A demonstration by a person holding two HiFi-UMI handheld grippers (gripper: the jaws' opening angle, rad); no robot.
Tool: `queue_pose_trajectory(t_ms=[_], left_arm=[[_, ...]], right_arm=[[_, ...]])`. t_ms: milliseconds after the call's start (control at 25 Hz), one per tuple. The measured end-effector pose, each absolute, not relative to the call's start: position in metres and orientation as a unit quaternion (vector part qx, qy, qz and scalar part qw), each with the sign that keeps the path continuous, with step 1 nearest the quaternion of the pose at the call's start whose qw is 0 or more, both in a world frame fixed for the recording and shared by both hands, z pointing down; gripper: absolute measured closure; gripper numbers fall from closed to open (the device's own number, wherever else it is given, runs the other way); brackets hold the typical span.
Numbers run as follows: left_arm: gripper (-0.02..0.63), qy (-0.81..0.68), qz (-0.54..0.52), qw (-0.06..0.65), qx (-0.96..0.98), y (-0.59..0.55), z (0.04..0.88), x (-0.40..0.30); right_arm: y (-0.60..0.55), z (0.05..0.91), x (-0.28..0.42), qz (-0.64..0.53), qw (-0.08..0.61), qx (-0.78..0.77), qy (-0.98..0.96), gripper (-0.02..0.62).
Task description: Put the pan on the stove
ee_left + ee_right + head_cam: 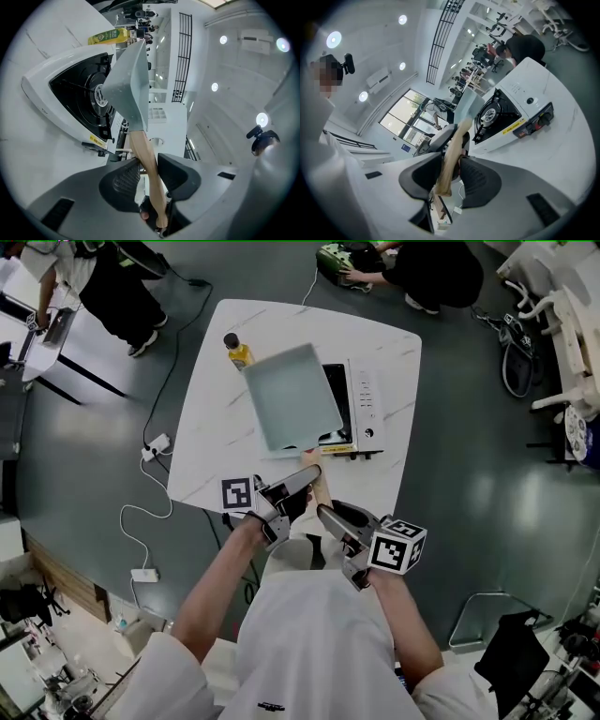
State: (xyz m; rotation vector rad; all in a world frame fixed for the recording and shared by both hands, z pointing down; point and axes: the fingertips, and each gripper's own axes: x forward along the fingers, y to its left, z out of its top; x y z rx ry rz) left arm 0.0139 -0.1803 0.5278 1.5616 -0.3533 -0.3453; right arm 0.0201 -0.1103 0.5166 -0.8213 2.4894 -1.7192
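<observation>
- Our left gripper [149,161] is clamped on the pan's wooden handle [146,154], and our right gripper [452,171] grips the same handle nearer its end.
- At 12 o'clock from both grippers, the pan [292,397] hangs over the stove [361,413]. It appears clear of the burner [96,93].
- The stove sits on the white bench [216,442], with a yellow bottle [236,351] at 10 o'clock of the pan.
- We judge the carry nearly done. What is left is to lower the pan onto the burner and then let go.
</observation>
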Motion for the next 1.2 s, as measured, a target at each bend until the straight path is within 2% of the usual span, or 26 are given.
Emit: queue_pose_trajectory(t_ms=[480,920,1200], left_arm=[[0.482,-0.161,-0.096,0.689,0.7,-0.207,0.579,0.019],[0.483,-0.157,-0.099,0.696,0.694,-0.206,0.601,0.017],[0.471,-0.147,-0.101,0.691,0.7,-0.207,0.604,0.018]], right_arm=[[-0.135,0.564,0.019,-0.569,-0.016,-0.269,0.777,0.465],[-0.132,0.589,0.012,-0.587,-0.025,-0.27,0.763,0.465],[-0.133,0.591,0.014,-0.596,0.0,-0.28,0.753,0.465]])
